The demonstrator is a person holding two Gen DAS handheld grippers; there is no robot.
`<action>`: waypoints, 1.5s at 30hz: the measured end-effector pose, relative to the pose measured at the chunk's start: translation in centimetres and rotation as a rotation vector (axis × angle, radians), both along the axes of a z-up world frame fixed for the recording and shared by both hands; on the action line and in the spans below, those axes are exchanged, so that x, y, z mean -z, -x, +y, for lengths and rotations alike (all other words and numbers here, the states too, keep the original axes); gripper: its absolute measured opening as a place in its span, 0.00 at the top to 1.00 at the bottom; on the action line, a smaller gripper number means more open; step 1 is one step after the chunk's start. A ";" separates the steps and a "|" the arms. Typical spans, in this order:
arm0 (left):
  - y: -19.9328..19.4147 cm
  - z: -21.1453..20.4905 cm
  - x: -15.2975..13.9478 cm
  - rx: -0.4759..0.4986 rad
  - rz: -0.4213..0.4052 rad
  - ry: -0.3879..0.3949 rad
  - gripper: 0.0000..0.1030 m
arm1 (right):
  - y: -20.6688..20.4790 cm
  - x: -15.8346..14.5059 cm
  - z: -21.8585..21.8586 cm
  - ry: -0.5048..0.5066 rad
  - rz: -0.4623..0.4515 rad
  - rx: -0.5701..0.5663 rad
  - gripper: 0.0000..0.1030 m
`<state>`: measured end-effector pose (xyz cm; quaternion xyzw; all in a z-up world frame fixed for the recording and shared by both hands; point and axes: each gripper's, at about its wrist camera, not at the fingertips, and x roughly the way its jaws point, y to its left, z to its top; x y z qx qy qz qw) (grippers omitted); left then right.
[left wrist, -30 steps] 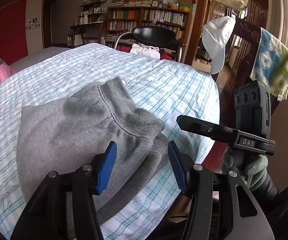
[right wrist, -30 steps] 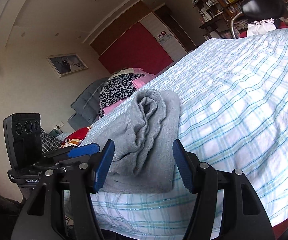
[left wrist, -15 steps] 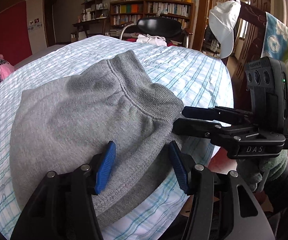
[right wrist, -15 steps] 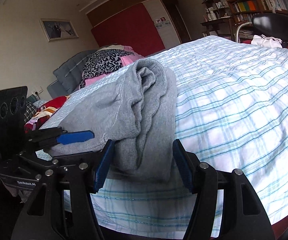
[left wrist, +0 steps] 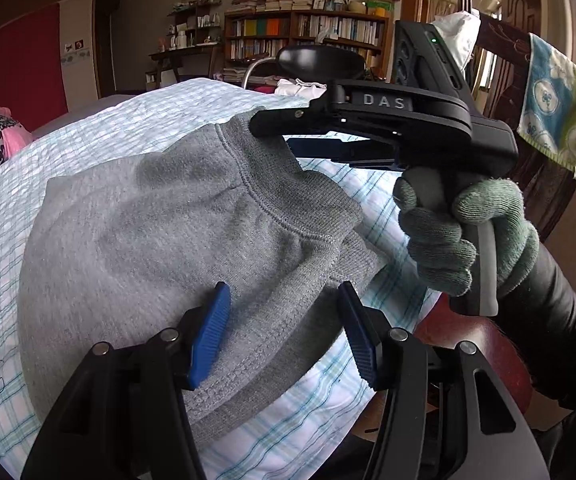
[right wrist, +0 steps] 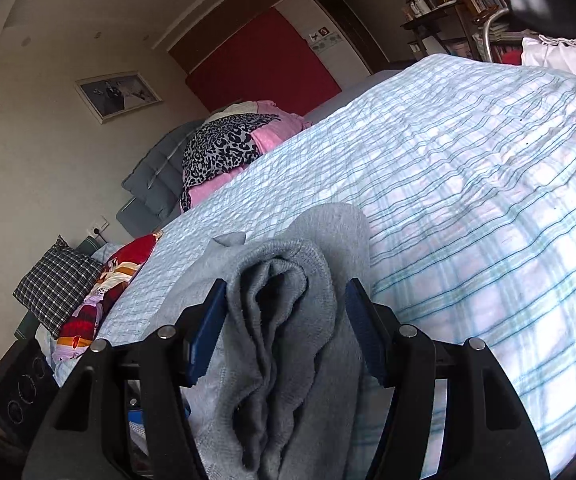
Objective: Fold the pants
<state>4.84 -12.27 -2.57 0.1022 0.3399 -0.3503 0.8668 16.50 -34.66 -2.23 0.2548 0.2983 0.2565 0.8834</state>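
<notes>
Gray pants (right wrist: 288,360), lower part cut off by frame edge.

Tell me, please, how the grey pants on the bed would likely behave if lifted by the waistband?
The grey pants would probably sag and drape: the fabric already lies in soft bunched folds. The thick fleece and ribbed waistband suggest moderate weight and good grip against the right gripper, so slipping seems unlikely.
</notes>
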 end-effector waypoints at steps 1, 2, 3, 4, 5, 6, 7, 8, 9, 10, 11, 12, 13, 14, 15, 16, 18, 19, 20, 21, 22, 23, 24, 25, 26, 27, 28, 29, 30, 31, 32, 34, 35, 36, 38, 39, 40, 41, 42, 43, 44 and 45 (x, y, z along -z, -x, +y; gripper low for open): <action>-0.1 0.0 0.0 0.000 0.002 0.004 0.46 | -0.6 0.1 0.2 -0.007 0.012 -0.008 0.40; -0.1 0.1 -0.1 0.002 0.003 0.008 0.46 | -1.0 0.1 0.4 -0.013 0.024 -0.013 0.40; -0.2 0.1 -0.1 0.004 0.005 0.013 0.46 | -1.2 0.0 0.6 -0.014 0.026 -0.018 0.42; -0.2 0.2 -0.1 0.007 0.008 0.017 0.46 | -1.1 -0.3 0.9 -0.001 0.015 -0.013 0.46; -0.2 0.2 -0.1 0.009 0.007 0.019 0.46 | -1.0 -0.7 1.3 0.026 -0.001 -0.011 0.51; -0.2 0.2 -0.1 0.013 0.007 0.022 0.46 | -0.8 -1.1 1.6 0.053 -0.017 -0.011 0.59; -0.2 0.2 -0.1 0.016 0.009 0.026 0.46 | -0.6 -1.6 2.0 0.073 -0.032 -0.013 0.65; -0.2 0.2 -0.2 0.020 0.010 0.031 0.46 | -0.3 -1.8 2.1 0.092 -0.046 -0.011 0.77; -0.3 0.2 -0.2 0.026 0.013 0.036 0.45 | -0.1 -2.2 2.2 0.105 -0.058 -0.002 0.86; -0.2 0.1 -0.3 0.035 0.016 0.043 0.43 | 0.0 -2.5 2.2 0.106 -0.066 -0.002 0.87; -0.1 -0.2 -0.4 0.041 0.014 0.046 0.42 | 0.0 -2.9 2.1 0.103 -0.078 -0.002 0.91; -0.1 -0.4 -0.4 0.047 0.009 0.043 0.42 | 0.1 -3.4 2.0 0.107 -0.095 0.007 0.94; -0.1 -0.9 -0.5 0.054 0.002 0.039 0.42 | 0.1 -3.9 2.0 0.110 -0.109 0.016 0.94; -0.2 -1.4 -0.6 0.056 -0.006 0.036 0.42 | 0.1 -4.4 1.8 0.110 -0.122 0.022 0.94; -0.5 -1.7 -0.7 0.058 -0.011 0.036 0.42 | 0.0 -4.9 1.7 0.114 -0.135 0.034 0.94; -0.7 -2.1 -0.8 0.060 -0.012 0.038 0.42 | -0.1 -5.2 1.6 0.125 -0.146 0.050 0.94; -1.2 -2.7 -0.8 0.065 -0.005 0.046 0.42 | -0.5 -5.4 1.2 0.129 -0.149 0.071 0.97; -1.5 -3.0 -0.6 0.069 0.003 0.045 0.42 | -0.9 -5.2 1.0 0.130 -0.140 0.080 0.97; -1.7 -3.2 -0.4 0.072 0.011 0.043 0.42 | -1.2 -4.7 0.7 0.141 -0.123 0.101 0.97; -1.9 -3.4 0.1 0.073 0.017 0.037 0.42 | -1.7 -4.0 0.4 0.151 -0.100 0.120 0.97; -1.9 -3.3 0.5 0.071 0.015 0.030 0.42 | -2.0 -3.1 0.0 0.160 -0.073 0.135 0.97; -1.7 -3.5 0.8 0.074 0.008 0.026 0.42 | -2.2 -2.2 -0.4 0.177 -0.047 0.153 0.97; -1.5 -3.5 0.9 0.079 -0.005 0.023 0.41 | -2.3 -1.5 -0.6 0.186 -0.026 0.160 0.97; -1.3 -3.4 0.9 0.085 -0.011 0.023 0.41 | -2.2 -0.8 -0.8 0.174 -0.011 0.154 0.97; -1.3 -3.3 0.8 0.088 -0.006 0.029 0.40 | -2.0 -0.5 -1.0 0.161 -0.002 0.163 0.95; -1.4 -3.2 0.7 0.089 0.005 0.039 0.40 | -1.7 -0.5 -1.2 0.160 0.000 0.178 0.86; -1.4 -3.0 0.5 0.090 0.019 0.051 0.40 | -1.3 -0.8 -1.2 0.164 -0.015 0.192 0.78; -1.5 -2.8 0.3 0.091 0.031 0.064 0.40 | -0.7 -1.4 -1.2 0.173 -0.047 0.212 0.64; -1.5 -2.2 0.0 0.091 0.042 0.077 0.40 | 0.0 -2.2 -1.0 0.194 -0.090 0.232 0.61; -1.4 -1.8 -0.4 0.093 0.049 0.092 0.40 | 0.6 -3.1 -0.6 0.219 -0.135 0.236 0.61; -1.3 -1.2 -0.9 0.094 0.046 0.110 0.40 | 1.2 -3.9 0.1 0.241 -0.177 0.223 0.61; -0.8 -0.1 -2.0 0.083 0.012 0.129 0.40 | 2.0 -5.2 1.9 0.280 -0.234 0.171 0.61; -0.6 0.6 -2.6 0.072 -0.007 0.135 0.40 | 2.3 -5.6 2.9 0.296 -0.255 0.128 0.61; -0.5 1.3 -3.0 0.059 -0.022 0.139 0.40 | 2.5 -5.8 4.0 0.313 -0.268 0.081 0.61; -0.5 2.6 -3.5 0.025 -0.045 0.139 0.40 | 2.6 -5.7 6.1 0.363 -0.273 -0.003 0.61; -0.6 3.1 -3.6 0.008 -0.051 0.135 0.40 | 2.7 -5.4 7.0 0.391 -0.273 -0.036 0.61; -0.8 3.6 -3.4 -0.010 -0.052 0.128 0.40 | 2.7 -5.1 7.8 0.422 -0.270 -0.063 0.61; -1.1 4.1 -3.2 -0.030 -0.047 0.120 0.40 | 2.7 -4.6 8.5 0.455 -0.262 -0.081 0.61; -1.5 4.6 -2.9 -0.048 -0.034 0.112 0.40 | 2.6 -4.1 8.9 0.489 -0.250 -0.081 0.61; -1.8 4.9 -2.4 -0.063 -0.017 0.106 0.40 | 2.4 -3.4 9.1 0.513 -0.230 -0.076 0.61; -2.1 5.2 -2.0 -0.069 0.000 0.101 0.40 | 2.2 -2.7 8.9 0.526 -0.205 -0.073 0.61; -2.2 5.3 -1.5 -0.072 0.009 0.093 0.40 | 2.0 -2.0 8.5 0.535 -0.178 -0.061 0.61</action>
